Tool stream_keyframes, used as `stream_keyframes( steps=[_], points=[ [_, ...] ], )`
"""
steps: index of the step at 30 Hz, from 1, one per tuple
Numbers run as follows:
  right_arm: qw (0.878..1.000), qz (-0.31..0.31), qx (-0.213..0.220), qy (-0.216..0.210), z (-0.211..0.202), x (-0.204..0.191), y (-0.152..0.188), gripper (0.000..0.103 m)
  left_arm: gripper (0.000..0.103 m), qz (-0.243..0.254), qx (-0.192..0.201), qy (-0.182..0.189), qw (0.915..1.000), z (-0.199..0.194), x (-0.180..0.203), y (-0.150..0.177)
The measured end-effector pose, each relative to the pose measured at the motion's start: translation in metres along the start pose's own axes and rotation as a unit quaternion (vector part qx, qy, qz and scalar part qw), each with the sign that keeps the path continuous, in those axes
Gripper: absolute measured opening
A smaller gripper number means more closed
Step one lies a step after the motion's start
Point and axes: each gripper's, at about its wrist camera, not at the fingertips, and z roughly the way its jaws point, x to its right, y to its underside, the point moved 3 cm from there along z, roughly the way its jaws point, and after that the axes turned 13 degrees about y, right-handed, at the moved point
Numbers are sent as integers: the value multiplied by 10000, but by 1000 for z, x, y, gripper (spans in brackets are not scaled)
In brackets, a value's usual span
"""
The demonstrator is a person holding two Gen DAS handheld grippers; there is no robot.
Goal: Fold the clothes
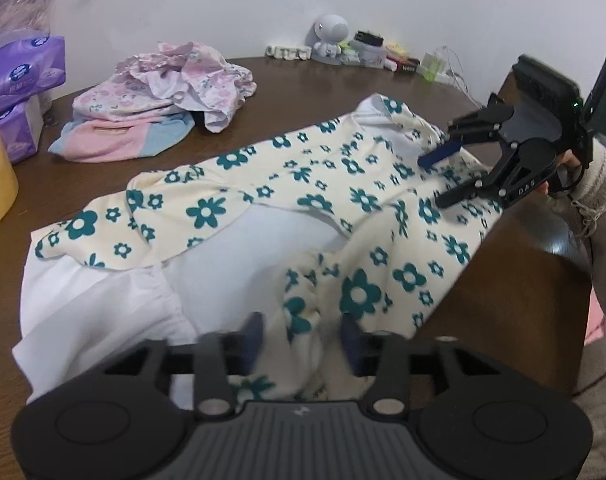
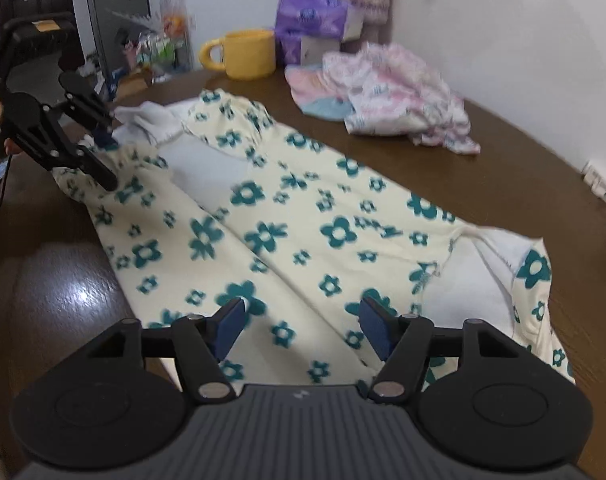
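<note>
Both grippers' fingers, left (image 1: 299, 340) and right (image 2: 301, 328), hover spread above the cream, teal-flowered cotton garment (image 2: 287, 232) sprawled across the brown wooden surface (image 2: 55, 280), whose overhanging near edge could slide off if tugged.

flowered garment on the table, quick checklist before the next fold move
1. Left hand-held gripper astride a bunched fold of the flowered garment, fingers apart: ok.
2. Right hand-held gripper open over the cloth, gripping nothing: ok.
3. Garment lying flat: not ok, one end bunched and white lining exposed.
4. Garment fully on the table: cannot tell, one edge runs along the rim.
5. Pile of pink clothes apart from the garment: ok.
6. Yellow mug clear of the cloth: ok.
</note>
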Motion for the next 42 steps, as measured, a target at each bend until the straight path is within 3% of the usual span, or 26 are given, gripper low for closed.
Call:
stream_keyframes(
  steps=[2, 3, 5, 7, 12, 15, 21, 24, 26, 27, 29, 33, 35, 37, 42],
  points=[
    [9997, 97, -126, -197, 8, 7, 1, 55, 45, -119, 43, 86, 9999, 4, -6, -4],
    [9993, 125, -179, -300, 11, 9, 2, 50, 31, -133, -1, 204, 9997, 6, -7, -6],
    [9983, 139, -259, -502, 14, 11, 2, 20, 5, -74, -150, 395, 9991, 8, -5, -8],
    [9969, 107, -288, -721, 9, 9, 2, 4, 5, 152, -308, 415, 9985, 5, 5, -8],
    [9939, -95, -191, -1086, -27, -1, 2, 4, 5, 696, -656, 439, 9944, -16, 37, -6],
    [9930, -241, -202, -1142, -41, -7, -2, 4, 6, 871, -849, 234, 9923, -15, 41, -13],
    [9958, -131, -273, -866, -15, 2, -2, 5, 13, 707, -1154, -133, 9907, 23, 10, -25],
    [9968, -39, -300, -744, 1, 8, 0, 7, 20, 591, -1082, -68, 9923, 27, -4, -27],
    [9973, 23, -317, -662, 12, 12, 1, 11, 25, 508, -974, -45, 9939, 24, -9, -26],
    [9975, 75, -291, -641, 13, 14, 2, 13, 36, 469, -917, -38, 9947, 22, -11, -26],
    [9978, 212, -204, -600, 12, 16, 5, 22, 49, 372, -655, -238, 9969, 12, -11, -24],
    [9967, 642, 459, -192, -16, 12, 10, 26, 52, 96, 344, -461, 9983, -23, 0, -17],
    [9940, 728, 805, 124, -34, -2, 13, 35, 54, -15, 864, -552, 9947, -37, 14, -8],
    [9926, 662, 938, 407, -43, -25, 17, 35, 54, -139, 1058, -704, 9918, -43, 23, 5],
    [9910, 901, 876, 464, -32, -47, 27, 35, 55, -446, 1307, -1154, 9837, -56, 35, 39]
  ],
)
